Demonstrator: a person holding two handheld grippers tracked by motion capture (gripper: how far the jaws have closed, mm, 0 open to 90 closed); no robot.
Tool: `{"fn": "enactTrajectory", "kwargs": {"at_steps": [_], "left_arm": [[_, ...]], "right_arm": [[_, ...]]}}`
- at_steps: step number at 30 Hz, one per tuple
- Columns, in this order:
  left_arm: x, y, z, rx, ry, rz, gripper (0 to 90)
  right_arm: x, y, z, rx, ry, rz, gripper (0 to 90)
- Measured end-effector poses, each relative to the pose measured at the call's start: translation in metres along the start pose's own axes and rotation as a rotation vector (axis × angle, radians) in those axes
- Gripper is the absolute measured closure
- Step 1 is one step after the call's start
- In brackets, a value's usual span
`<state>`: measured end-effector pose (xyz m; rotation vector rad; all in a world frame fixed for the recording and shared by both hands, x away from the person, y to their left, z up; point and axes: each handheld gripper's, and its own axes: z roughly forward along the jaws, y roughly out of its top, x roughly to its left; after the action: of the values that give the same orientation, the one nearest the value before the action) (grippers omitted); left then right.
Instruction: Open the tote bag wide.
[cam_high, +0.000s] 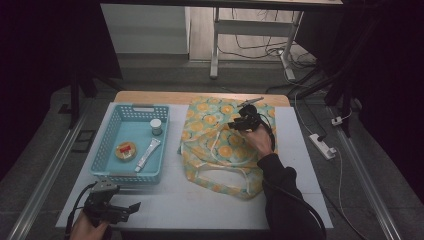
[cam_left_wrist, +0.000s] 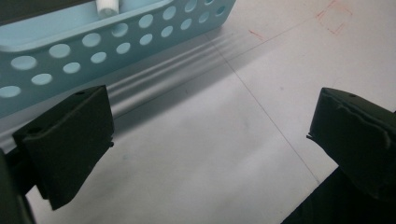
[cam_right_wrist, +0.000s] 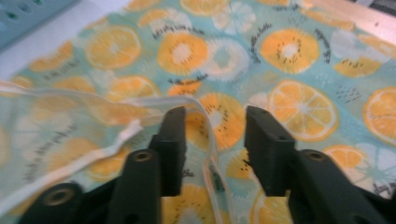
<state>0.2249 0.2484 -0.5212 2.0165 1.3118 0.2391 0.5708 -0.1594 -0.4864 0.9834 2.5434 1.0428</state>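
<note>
Right tongs (cam_right_wrist: 212, 140) sit partly open over the orange-print bag (cam_high: 220, 142), its white strap (cam_right_wrist: 212, 154) running between the jaws, not pinched. Left tongs (cam_left_wrist: 210, 140) gape wide with nothing in them above bare worktop (cam_left_wrist: 224, 154), blue basket (cam_left_wrist: 93, 51) just beyond.

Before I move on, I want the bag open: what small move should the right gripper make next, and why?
Probably close the right gripper on the handle. Its jaws stand apart over the bag, and the white strap runs between them without being pinched. Closing there would likely take hold of it, so the bag could be lifted open. The left gripper rests open by the basket.
</note>
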Motion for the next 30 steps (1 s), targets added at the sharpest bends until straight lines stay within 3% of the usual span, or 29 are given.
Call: {"fn": "enactTrajectory", "kwargs": {"at_steps": [9,20,24,30], "left_arm": [[0.0,0.0,0.0,0.0,0.002,0.0,0.0],[0.0,0.0,0.0,0.002,0.001,0.001,0.0],[0.0,0.0,0.0,0.002,0.001,0.001,0.0],[-0.001,0.0,0.0,0.002,0.002,0.004,0.1]], "right_arm": [[0.019,0.002,-0.025,-0.004,0.054,-0.019,37.7],[0.054,-0.029,-0.031,0.071,0.157,-0.067,8.0],[0.067,-0.041,-0.025,0.094,0.143,-0.104,0.9],[0.077,-0.058,-0.013,0.11,0.126,-0.136,1.2]]}}
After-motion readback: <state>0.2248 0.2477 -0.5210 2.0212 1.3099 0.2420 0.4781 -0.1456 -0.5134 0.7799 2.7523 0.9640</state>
